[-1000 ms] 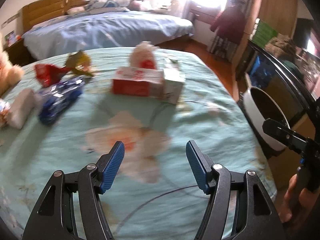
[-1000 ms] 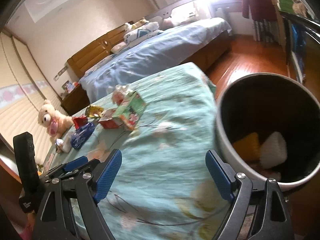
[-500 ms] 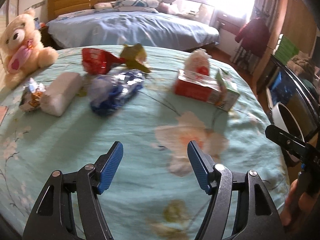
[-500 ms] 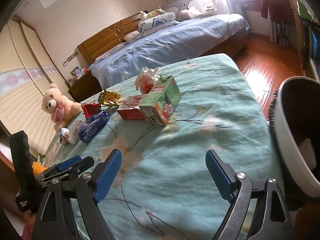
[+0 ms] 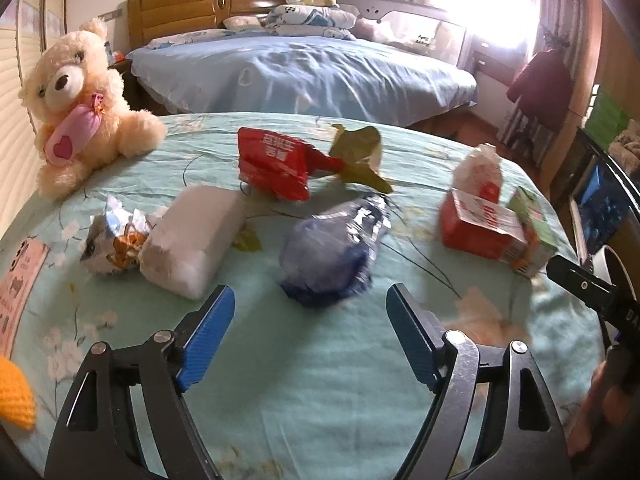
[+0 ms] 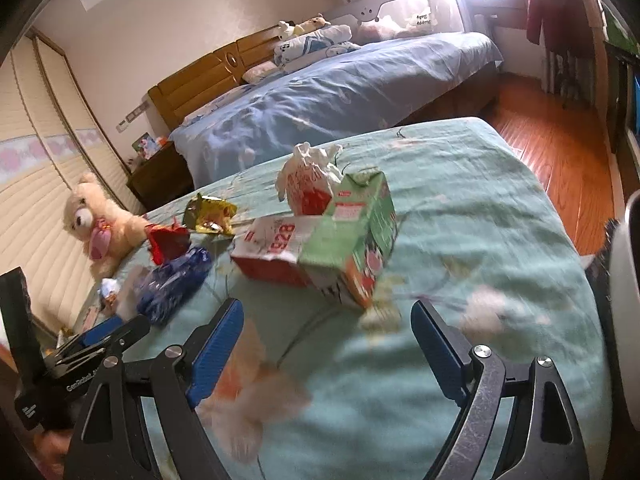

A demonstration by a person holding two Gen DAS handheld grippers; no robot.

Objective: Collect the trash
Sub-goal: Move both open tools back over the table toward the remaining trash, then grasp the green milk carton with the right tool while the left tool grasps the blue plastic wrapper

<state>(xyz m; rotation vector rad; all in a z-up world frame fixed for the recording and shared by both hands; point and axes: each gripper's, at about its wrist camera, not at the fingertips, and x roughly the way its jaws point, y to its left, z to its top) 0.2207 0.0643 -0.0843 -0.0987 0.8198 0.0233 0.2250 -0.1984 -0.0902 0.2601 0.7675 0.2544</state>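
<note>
Trash lies on a teal flowered bedspread (image 5: 320,380). My left gripper (image 5: 310,334) is open and empty, just short of a crumpled blue plastic bag (image 5: 334,250). Beyond it lie a red wrapper (image 5: 276,162), a green wrapper (image 5: 360,154), a white packet (image 5: 192,240) and a small crumpled wrapper (image 5: 112,236). My right gripper (image 6: 326,346) is open and empty, facing a green carton (image 6: 352,236) and a red-and-white carton (image 6: 272,248). A crumpled red-and-white bag (image 6: 308,180) stands behind them. The blue bag (image 6: 172,284) shows at left.
A cream teddy bear (image 5: 80,108) sits at the bedspread's far left. A white bin's rim (image 6: 624,300) shows at the right edge. A bed with a blue cover (image 5: 304,76) stands behind. Wooden floor (image 6: 552,148) lies to the right. An orange knitted thing (image 5: 14,398) is at lower left.
Both grippers have swung left, away from the bin and toward the trash. The bin's inside has left the right wrist view. The left gripper has come close to the blue bag.
</note>
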